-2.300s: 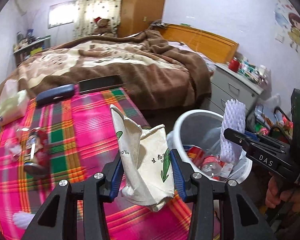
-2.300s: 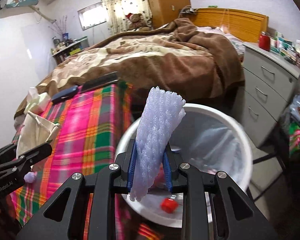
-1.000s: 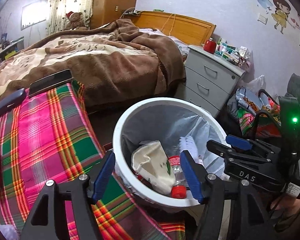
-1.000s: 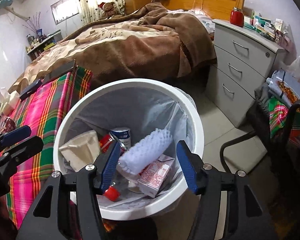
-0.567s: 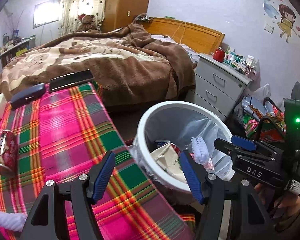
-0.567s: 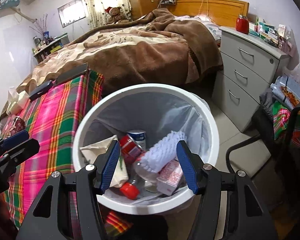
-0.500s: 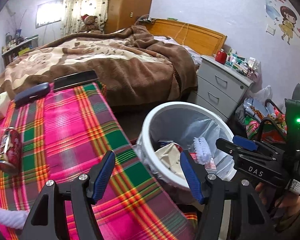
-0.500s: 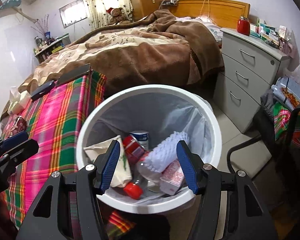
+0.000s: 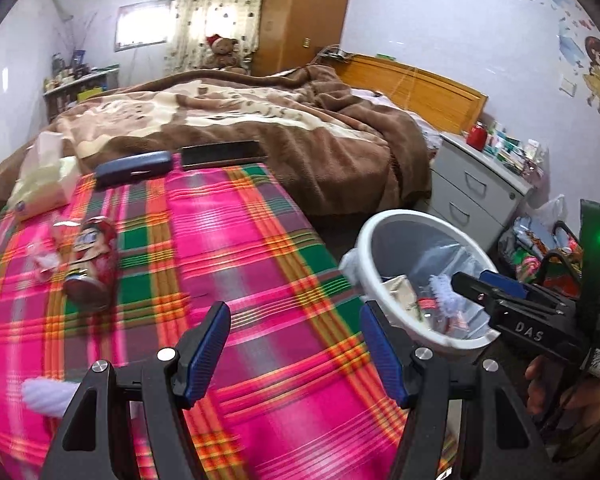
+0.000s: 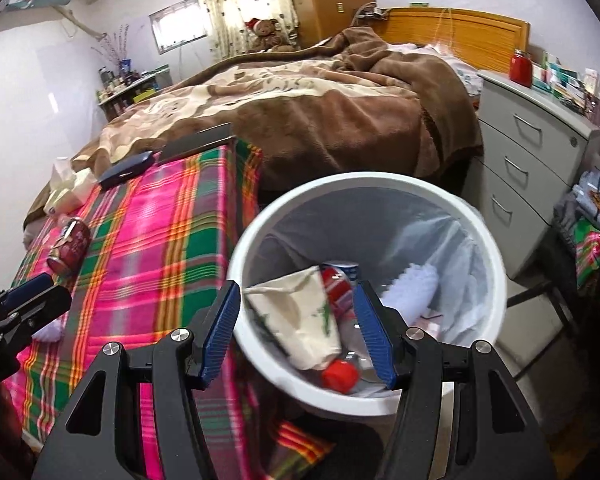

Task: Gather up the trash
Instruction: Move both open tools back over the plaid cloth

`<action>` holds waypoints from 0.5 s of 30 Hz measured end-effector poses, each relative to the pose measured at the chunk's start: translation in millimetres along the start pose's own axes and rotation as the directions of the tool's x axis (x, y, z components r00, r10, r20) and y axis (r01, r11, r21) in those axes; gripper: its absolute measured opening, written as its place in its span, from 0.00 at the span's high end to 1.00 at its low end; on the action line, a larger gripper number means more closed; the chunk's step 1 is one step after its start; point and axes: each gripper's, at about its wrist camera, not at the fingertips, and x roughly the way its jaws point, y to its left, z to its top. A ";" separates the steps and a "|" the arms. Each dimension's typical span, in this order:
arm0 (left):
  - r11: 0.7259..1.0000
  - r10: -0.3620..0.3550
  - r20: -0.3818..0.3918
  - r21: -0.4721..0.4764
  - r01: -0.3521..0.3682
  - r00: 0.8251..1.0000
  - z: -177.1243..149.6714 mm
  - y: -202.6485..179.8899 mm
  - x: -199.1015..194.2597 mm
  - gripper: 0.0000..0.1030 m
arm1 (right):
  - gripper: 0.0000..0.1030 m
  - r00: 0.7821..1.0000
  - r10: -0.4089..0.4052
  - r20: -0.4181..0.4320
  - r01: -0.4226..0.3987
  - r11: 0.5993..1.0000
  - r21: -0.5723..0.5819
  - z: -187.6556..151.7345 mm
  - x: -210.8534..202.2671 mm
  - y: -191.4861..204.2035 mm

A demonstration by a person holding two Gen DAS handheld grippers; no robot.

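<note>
On a plaid cloth [image 9: 228,240] of pink, green and orange, a crushed red can [image 9: 92,258] lies on its side at the far left, clear plastic scraps just beside it and a white foam sleeve [image 9: 48,394] near the cloth's front edge. Further back sit a tissue pack [image 9: 40,184], a dark blue case [image 9: 134,168] and a flat black device [image 9: 220,154], the last two at the edge nearest a bed under a brown blanket [image 9: 300,136]. The left gripper [image 9: 296,344] hangs above the cloth, its blue-padded jaws apart with nothing between them. To the right stands a white lined bin [image 10: 496,264] holding a cream paper bag [image 10: 300,316], a red can [image 10: 336,284], a red-capped bottle [image 10: 340,374] and white foam netting [image 10: 412,284] (the bottle's body is mostly hidden). The right gripper [image 10: 298,330] is poised over the bin's near rim, jaws likewise spread and empty. A grey drawer unit [image 10: 532,152] stands at the far right.
</note>
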 end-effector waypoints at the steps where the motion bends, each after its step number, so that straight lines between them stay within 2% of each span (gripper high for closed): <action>1: 1.000 0.014 0.003 -0.006 -0.014 1.000 -2.5 5.7 -2.9 0.35 | 0.42 1.000 0.008 0.001 -0.008 1.000 -0.006 -0.2 0.8 3.9; 8: 0.994 0.075 0.003 -0.081 -0.075 0.997 -21.2 50.8 -19.8 0.35 | 0.42 0.999 0.051 -0.008 -0.052 0.997 -0.050 -2.4 5.8 32.3; 15: 0.977 0.127 -0.010 -0.172 -0.127 0.992 -39.3 96.4 -32.9 0.35 | 0.42 0.996 0.093 -0.013 -0.094 0.992 -0.089 -1.3 10.7 60.9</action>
